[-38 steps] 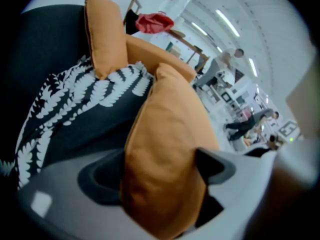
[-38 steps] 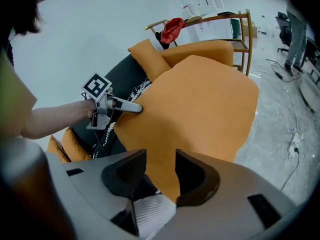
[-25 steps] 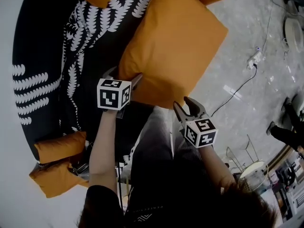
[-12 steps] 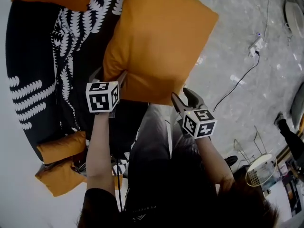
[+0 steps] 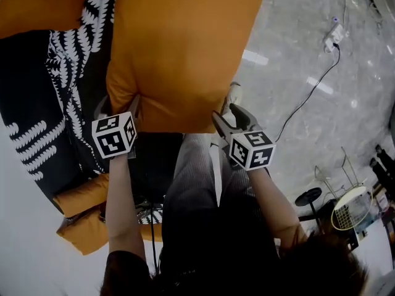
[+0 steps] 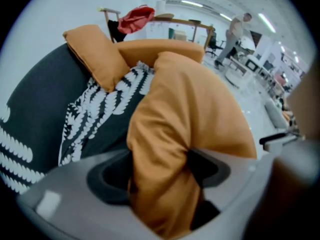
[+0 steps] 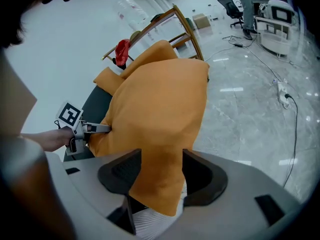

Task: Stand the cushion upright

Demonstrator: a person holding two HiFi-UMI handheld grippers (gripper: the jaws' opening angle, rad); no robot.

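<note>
Since a second ago your right claw [image 5: 227, 111] has reached the cushion [image 5: 185, 48] at upper centre, opening loosely round one lower corner, left claw [image 5: 133, 101] tightening on the other; likely light, floppy, so grip deep.

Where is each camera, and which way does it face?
Head view: on the head, steeply down at the cushion; both forearms show.
Left gripper view: on the left gripper, along jaws just closing, pinching the cushion.
Right gripper view: on the right gripper, along jaws just opening around its corner; left hand visible.
All share the cushion.
</note>
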